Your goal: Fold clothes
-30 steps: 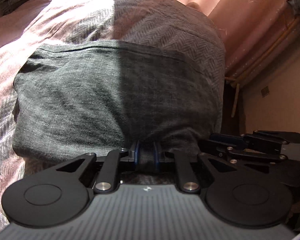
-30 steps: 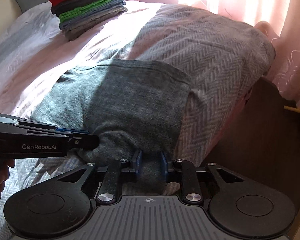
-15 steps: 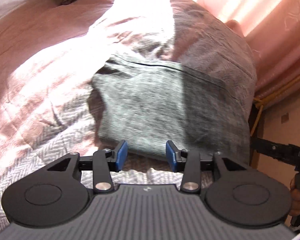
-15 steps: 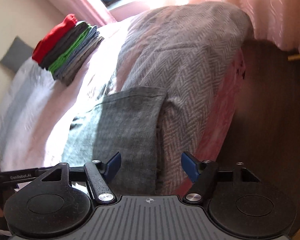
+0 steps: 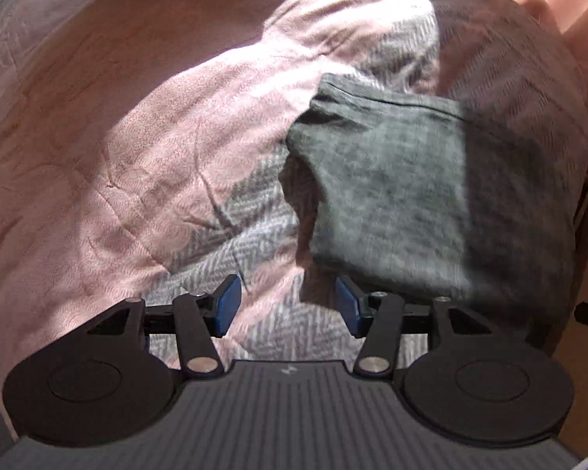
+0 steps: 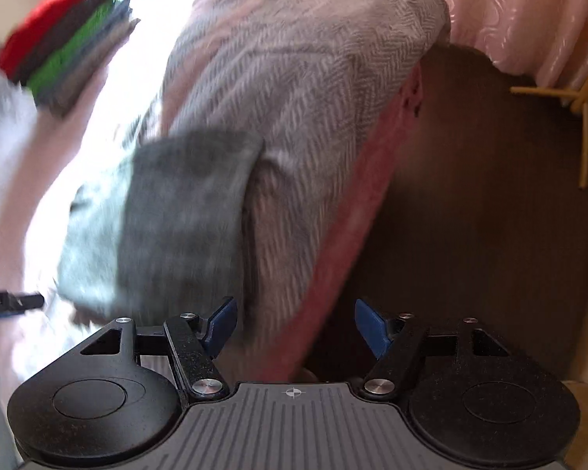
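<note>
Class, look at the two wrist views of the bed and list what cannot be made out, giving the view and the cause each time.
- Stack of folded clothes: right wrist view, motion blur hides the count; in the left wrist view the top edge cuts it off.
- Grey garment: both views, folded layers hidden beneath; its kind is unclear.
- Left gripper: right wrist view, cut by the left edge.
- Yellow sticks: right wrist view, too small to identify.

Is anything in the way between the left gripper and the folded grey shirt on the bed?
Nothing visible is. The left gripper, empty with its jaws opening, sits just off the near edge of the grey shirt, with only bare bedspread between them.
</note>
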`<state>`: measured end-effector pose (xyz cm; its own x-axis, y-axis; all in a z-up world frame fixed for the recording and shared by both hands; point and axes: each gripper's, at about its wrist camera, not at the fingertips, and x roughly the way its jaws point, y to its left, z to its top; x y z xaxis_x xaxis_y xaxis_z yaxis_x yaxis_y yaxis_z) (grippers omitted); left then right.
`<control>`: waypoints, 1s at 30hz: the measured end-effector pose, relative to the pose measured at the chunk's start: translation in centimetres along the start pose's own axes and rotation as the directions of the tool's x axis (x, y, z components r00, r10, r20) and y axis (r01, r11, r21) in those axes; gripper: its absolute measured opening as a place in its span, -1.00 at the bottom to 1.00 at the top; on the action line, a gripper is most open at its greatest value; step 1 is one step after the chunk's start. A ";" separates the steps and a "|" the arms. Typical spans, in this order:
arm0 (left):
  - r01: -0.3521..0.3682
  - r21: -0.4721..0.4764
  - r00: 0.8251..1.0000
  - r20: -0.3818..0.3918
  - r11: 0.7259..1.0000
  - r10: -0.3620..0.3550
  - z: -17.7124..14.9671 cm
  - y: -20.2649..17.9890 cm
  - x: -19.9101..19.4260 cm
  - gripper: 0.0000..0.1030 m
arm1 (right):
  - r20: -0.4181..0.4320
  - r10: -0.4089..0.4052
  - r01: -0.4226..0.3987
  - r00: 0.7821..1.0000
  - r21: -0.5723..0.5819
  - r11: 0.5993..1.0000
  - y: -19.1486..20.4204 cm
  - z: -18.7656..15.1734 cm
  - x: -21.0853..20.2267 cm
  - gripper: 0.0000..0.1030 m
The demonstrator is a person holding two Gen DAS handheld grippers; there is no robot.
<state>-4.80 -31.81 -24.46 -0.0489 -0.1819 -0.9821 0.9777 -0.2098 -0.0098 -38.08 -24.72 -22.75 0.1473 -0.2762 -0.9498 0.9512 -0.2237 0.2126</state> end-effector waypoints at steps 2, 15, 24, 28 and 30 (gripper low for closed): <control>-0.018 0.036 1.000 -0.014 0.999 0.018 -1.0 -1.5 -0.4 0.01 | -0.043 -0.004 0.002 0.999 -0.027 1.000 1.0 -1.3 -0.6 0.36; -0.061 0.131 0.997 -0.046 0.990 0.067 -3.1 -4.5 -0.5 0.07 | -0.112 -0.040 0.030 0.993 -0.096 0.995 3.0 -3.9 -1.2 0.36; -0.048 0.151 0.998 -0.035 0.987 0.054 -3.0 -5.5 -0.6 0.11 | -0.115 -0.035 0.026 0.993 -0.086 0.996 3.0 -3.7 -0.6 0.36; -0.049 0.160 0.998 -0.035 0.986 0.055 -2.8 -5.7 -0.3 0.12 | -0.118 -0.028 0.020 0.993 -0.074 0.997 2.6 -3.7 -0.3 0.36; -0.029 0.156 0.999 -0.021 0.987 0.033 -2.5 -5.3 -0.2 0.12 | -0.118 -0.018 0.010 0.993 -0.073 0.997 2.3 -3.5 0.0 0.36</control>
<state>-9.48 -28.24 -24.64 -0.0123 -0.1689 -0.9856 0.9348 -0.3518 0.0487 -34.97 -21.95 -23.03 0.1610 -0.1597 -0.9740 0.9698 -0.1577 0.1862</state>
